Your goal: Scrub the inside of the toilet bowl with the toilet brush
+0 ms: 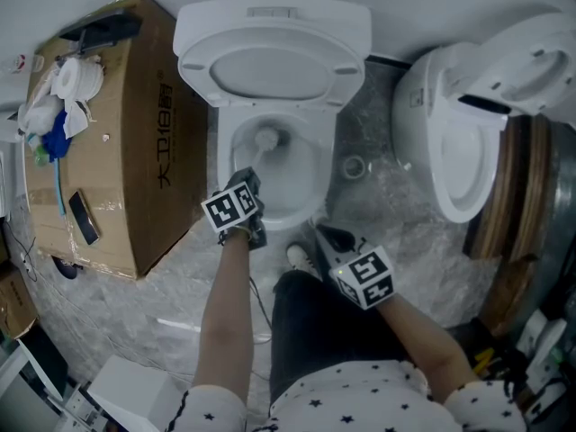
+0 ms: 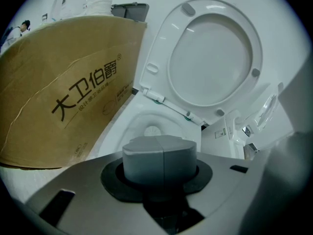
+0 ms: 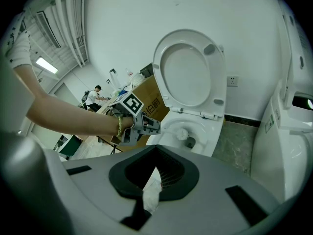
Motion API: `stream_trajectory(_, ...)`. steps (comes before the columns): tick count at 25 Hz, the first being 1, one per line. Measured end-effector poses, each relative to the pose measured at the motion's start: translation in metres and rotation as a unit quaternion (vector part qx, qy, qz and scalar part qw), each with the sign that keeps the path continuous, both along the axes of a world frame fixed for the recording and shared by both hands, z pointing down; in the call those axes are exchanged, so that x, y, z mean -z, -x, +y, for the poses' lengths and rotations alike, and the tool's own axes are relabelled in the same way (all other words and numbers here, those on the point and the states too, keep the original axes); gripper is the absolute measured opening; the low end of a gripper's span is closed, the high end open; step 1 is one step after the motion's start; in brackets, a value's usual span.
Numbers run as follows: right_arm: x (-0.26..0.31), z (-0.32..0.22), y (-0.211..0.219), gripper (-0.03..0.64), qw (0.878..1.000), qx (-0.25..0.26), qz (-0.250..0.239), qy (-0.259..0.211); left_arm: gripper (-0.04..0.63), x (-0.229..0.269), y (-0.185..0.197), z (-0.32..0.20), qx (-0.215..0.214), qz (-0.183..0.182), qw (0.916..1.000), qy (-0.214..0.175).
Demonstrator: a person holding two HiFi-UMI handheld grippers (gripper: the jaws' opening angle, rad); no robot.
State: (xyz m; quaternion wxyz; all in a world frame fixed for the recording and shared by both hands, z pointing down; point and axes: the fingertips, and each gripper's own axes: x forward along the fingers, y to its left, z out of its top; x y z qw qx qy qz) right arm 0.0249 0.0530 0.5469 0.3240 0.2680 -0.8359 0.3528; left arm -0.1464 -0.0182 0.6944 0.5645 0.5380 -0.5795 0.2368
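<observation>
The white toilet [image 1: 310,207] stands with its seat and lid [image 1: 270,70] up. The toilet brush's white head [image 1: 266,139] is down in the bowl, near the back. My left gripper [image 1: 249,181] is over the bowl's front left rim, shut on the brush's grey handle [image 2: 159,156]. The left gripper view looks down that handle to the brush head [image 2: 153,130]. My right gripper [image 1: 324,234] hangs by the toilet's front right, away from the brush. A white crumpled tissue [image 3: 151,192] sits pinched between its jaws. The right gripper view shows the left gripper [image 3: 150,126] and brush head [image 3: 182,133].
A big cardboard box [image 1: 135,142] stands close on the toilet's left, with a tissue roll [image 1: 76,79] and a phone [image 1: 83,216] on top. A second white toilet [image 1: 468,133] stands to the right. A floor drain [image 1: 354,166] lies between them. The person's shoe [image 1: 301,257] is at the toilet's foot.
</observation>
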Motion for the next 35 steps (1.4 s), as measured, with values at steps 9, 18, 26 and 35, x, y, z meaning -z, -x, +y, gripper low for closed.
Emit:
stream_trajectory(9,0.002,0.001,0.006,0.006,1.0,0.002,-0.002,-0.003,0.156,-0.001,0.007,0.013,-0.001,-0.002,1.0,0.006)
stream_trajectory(18,0.005,0.005,0.013,0.006,1.0,0.004,-0.005,0.002,0.156,-0.004,0.013,0.033,0.007,-0.004,0.9998,0.017)
stream_trajectory(26,0.005,0.008,0.013,0.006,1.0,0.007,-0.005,-0.002,0.156,-0.005,0.012,0.047,0.011,-0.003,0.9996,0.025)
stream_trajectory(35,0.007,0.007,0.013,0.006,1.0,0.004,-0.008,-0.01,0.156,-0.01,0.007,0.069,0.008,-0.003,0.999,0.045)
